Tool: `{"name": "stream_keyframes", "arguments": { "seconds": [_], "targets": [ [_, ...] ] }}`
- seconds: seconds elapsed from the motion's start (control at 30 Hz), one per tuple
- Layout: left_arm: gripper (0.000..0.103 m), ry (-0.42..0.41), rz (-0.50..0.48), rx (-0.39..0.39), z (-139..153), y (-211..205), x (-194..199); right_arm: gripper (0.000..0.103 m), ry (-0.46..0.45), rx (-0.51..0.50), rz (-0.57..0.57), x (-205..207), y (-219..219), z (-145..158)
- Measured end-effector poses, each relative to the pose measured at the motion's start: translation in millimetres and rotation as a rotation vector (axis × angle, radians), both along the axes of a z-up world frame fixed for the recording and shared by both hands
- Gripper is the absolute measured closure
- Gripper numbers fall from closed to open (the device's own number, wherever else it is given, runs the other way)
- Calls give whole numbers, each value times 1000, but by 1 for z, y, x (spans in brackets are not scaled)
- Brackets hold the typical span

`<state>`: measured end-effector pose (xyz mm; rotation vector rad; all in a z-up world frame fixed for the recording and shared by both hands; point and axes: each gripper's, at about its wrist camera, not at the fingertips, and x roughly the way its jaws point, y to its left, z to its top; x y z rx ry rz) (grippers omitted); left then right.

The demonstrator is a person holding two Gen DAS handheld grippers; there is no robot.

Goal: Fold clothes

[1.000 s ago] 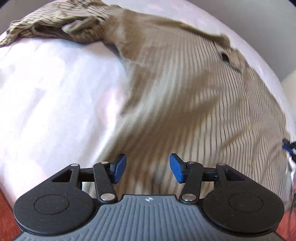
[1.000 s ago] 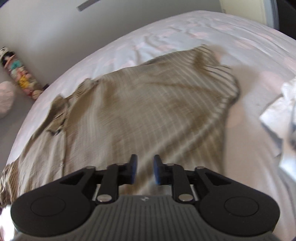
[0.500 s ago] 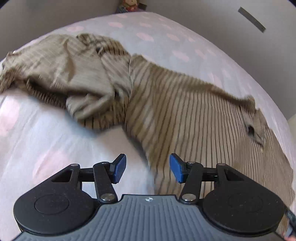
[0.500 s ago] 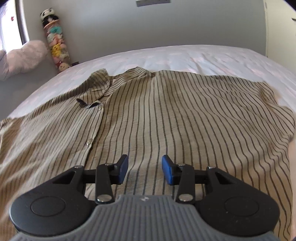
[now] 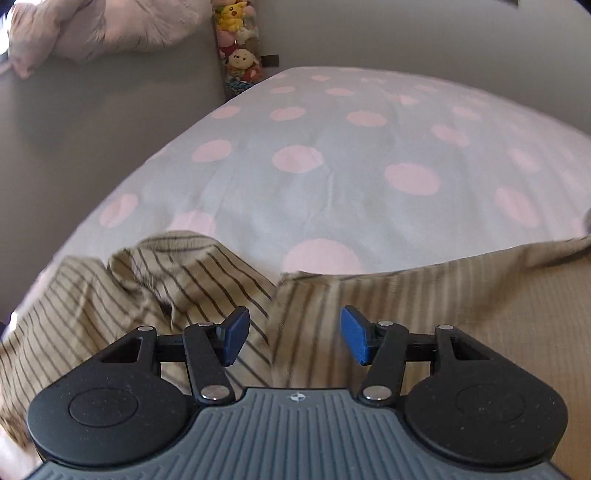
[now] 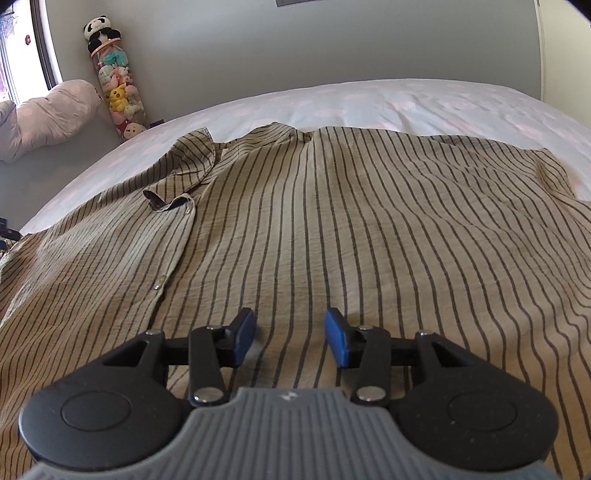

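The tan striped shirt (image 6: 332,229) lies spread flat across the bed (image 6: 406,103), front side up, its dark stripes running away from the right wrist camera toward the far wall. Its collar (image 6: 192,158) sits at the far left of the spread, with a small flap turned up beside the button placket (image 6: 173,251), where 2 buttons show. In the left wrist view the same shirt (image 5: 424,306) fills the lower part of the picture, and a bunched, creased part of it (image 5: 177,273), which looks like a sleeve, lies at the left.

The right tongs (image 6: 290,338) hang just above the middle of the shirt, jaws apart and just opened wider, with only the cloth beneath and nothing pinched between the blue pads (image 6: 340,343). The left tongs (image 5: 293,338) hover over the shirt's edge near the bunched part, jaws apart too and just opened a little further, also empty.

The sheet (image 5: 332,166) beyond is pale with pink dots. Past the bed's corner stand a tall clear tube of plush toys (image 6: 116,99), topped by a panda (image 6: 96,31), and a pink pillow (image 6: 48,114) against the grey wall (image 6: 295,48).
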<state>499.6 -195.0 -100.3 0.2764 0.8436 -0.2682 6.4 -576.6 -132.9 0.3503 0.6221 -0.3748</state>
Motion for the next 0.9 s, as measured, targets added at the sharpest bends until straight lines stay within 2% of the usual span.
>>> {"name": "stream_keyframes", "arguments": {
  "seconds": [0.1,0.2,0.23,0.3,0.33,0.37,0.47,0.73,0.9],
  "targets": [
    [50,9,0,46,-16,-10,17,54,-5,-10,12,3,-1,-2],
    [50,21,-6,57,-27,-14,24,53,-13,-10,19,4,-3,-3],
    [53,23,2,52,-28,-15,24,53,-15,-9,21,5,-4,-3],
    [70,21,1,63,-25,-18,23,53,-22,6,18,4,-6,-3],
    [85,19,-3,73,-22,-21,21,53,-26,16,16,3,-7,-2],
    [96,19,-7,84,-18,-24,20,53,-30,27,14,2,-9,-2],
    [103,28,-23,78,4,-32,14,53,-45,67,-5,-2,-14,2],
    [103,26,-141,103,72,-89,-20,53,-120,132,-37,-24,-24,22],
    [103,46,-249,136,81,-142,-48,53,-172,151,-34,-37,-28,35]
  ]
}}
